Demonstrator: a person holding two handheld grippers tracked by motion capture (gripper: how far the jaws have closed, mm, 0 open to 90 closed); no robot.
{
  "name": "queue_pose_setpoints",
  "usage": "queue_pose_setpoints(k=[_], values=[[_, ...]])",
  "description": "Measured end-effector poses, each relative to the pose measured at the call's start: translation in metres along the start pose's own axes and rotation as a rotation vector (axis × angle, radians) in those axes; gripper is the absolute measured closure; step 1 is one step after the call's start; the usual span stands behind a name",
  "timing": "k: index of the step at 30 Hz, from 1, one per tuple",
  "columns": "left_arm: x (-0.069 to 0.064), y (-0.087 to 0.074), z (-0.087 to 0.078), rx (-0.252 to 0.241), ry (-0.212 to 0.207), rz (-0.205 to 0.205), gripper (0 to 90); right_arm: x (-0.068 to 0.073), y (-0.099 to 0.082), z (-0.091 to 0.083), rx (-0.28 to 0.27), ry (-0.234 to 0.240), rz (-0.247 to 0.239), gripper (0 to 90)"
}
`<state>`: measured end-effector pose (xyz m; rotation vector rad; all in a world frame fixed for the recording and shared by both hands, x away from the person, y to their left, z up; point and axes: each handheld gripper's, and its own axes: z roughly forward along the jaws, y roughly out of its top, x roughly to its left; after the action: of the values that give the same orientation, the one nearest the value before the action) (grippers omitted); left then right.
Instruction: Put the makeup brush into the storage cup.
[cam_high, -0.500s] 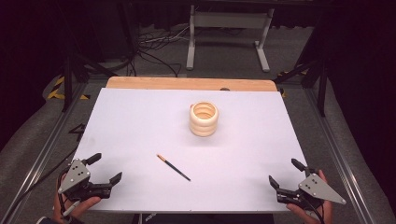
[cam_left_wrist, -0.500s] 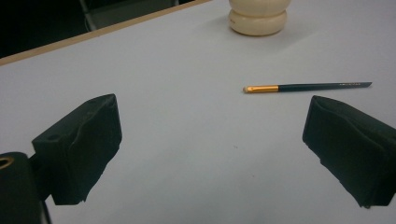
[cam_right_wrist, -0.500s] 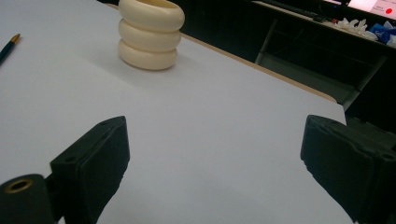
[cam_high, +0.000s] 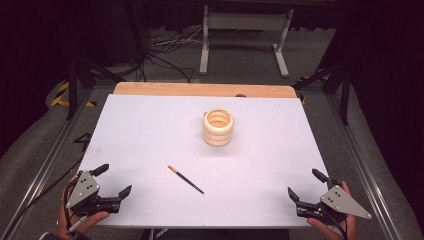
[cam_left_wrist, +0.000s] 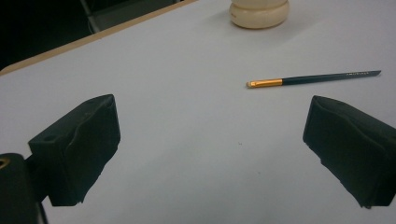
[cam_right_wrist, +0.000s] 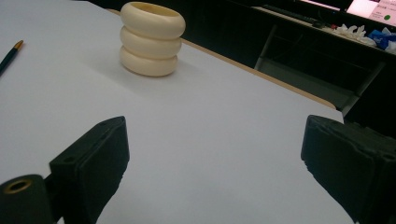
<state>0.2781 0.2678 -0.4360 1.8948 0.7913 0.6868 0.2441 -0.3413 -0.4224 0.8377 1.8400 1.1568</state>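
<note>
White tabletop (cam_high: 150, 130), wooden strip along the far edge. Thin brush (cam_high: 185, 179) lies flat near the middle of the near half, gold ferrule and pale tip pointing far-left, dark handle running toward the near-right; nothing touches it. Cream ribbed holder (cam_high: 218, 127), three stacked rings with an open top, stands upright beyond the brush toward the far side, well apart from it. Left gripper (cam_high: 113, 181) sits at the near-left corner of the tabletop, held in a hand (cam_high: 82, 220), fingers spread wide with nothing between them; in the left gripper view the brush (cam_left_wrist: 313, 78) lies ahead and to the right of the gap, bare white surface in between, and the base of the holder (cam_left_wrist: 259, 13) shows at the top edge. Right gripper (cam_high: 305, 184) sits at the near-right corner, fingers also spread wide and holding nothing; in the right gripper view the holder (cam_right_wrist: 152, 38) stands ahead on the left and the brush tip (cam_right_wrist: 10, 53) pokes in at the left edge. Nothing lies between either gripper and the brush or holder. Beyond the tabletop: dark floor, a tangle of cables (cam_high: 165, 47), a grey metal stand (cam_high: 245, 37), and black frame rails along both sides.
</note>
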Motion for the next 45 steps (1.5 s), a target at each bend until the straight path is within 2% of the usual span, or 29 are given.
queue_pose_setpoints(k=[3, 12, 20, 27, 30, 35, 41, 45], values=[[-0.002, 0.002, -0.003, -0.016, 0.016, 0.020, 4.7, 0.000, 0.003, 0.002, -0.008, 0.002, -0.002, 8.0], [-0.003, 0.004, -0.005, -0.035, 0.017, 0.023, 4.6, 0.001, 0.010, -0.001, -0.027, -0.010, -0.023, 7.7], [-0.005, 0.005, -0.004, -0.033, 0.016, 0.038, 4.4, -0.001, 0.021, 0.000, -0.029, 0.011, -0.027, 9.0], [-0.006, 0.004, -0.002, -0.014, 0.011, 0.050, 4.6, -0.001, 0.034, 0.003, -0.012, 0.056, -0.033, 11.9], [-0.005, 0.003, -0.001, -0.011, 0.010, 0.046, 4.6, 0.000, 0.038, 0.007, 0.004, 0.092, -0.040, 14.3], [-0.006, 0.003, 0.000, 0.000, 0.012, 0.051, 4.8, 0.005, 0.050, 0.017, 0.039, 0.139, -0.055, 14.0], [-0.007, 0.003, 0.000, -0.001, 0.014, 0.057, 4.7, 0.011, 0.063, 0.026, 0.054, 0.166, -0.069, 14.0], [-0.008, 0.003, 0.000, 0.002, 0.013, 0.063, 4.8, 0.020, 0.074, 0.036, 0.071, 0.195, -0.102, 13.8]])
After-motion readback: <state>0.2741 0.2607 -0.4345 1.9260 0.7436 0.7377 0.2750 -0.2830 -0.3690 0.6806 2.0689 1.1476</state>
